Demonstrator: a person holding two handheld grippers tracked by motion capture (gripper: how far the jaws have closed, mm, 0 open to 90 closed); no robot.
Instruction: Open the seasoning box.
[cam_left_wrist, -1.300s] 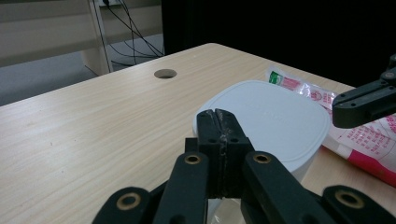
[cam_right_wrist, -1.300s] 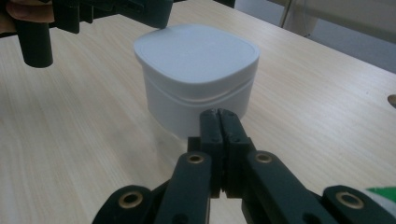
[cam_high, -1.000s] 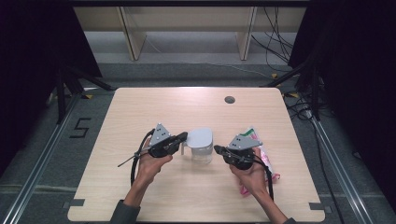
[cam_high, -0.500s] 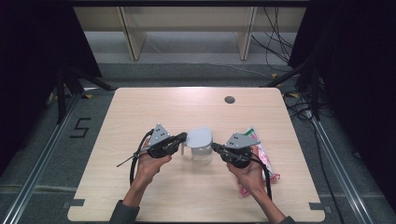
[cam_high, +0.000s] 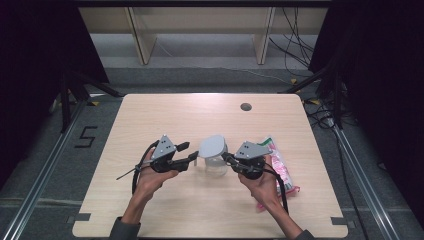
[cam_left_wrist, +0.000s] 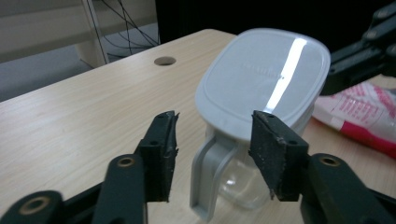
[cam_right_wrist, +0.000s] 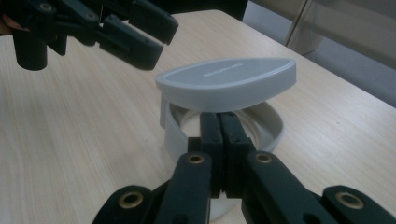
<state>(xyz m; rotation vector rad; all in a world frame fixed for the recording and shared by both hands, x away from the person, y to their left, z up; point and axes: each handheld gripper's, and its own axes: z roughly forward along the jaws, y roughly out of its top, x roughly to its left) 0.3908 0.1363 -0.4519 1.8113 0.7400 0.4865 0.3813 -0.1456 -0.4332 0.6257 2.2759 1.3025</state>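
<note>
Mid-table, prying the grey lid (cam_right_wrist: 226, 81) off the clear jug (cam_high: 216, 165). Right gripper (cam_right_wrist: 219, 122) pressed together, wedged under the raised lid edge. Left gripper (cam_left_wrist: 212, 140) spread around the handle (cam_left_wrist: 211, 175), next needing to close and steady.

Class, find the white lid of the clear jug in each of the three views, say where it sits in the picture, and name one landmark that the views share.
High view: the white lid lies centre, between both grippers.
Left gripper view: upper right, beyond the jaws.
Right gripper view: centre, tilted open above the jug's rim.
Shared landmark: the round table hole, also upper left in the left gripper view.
</note>
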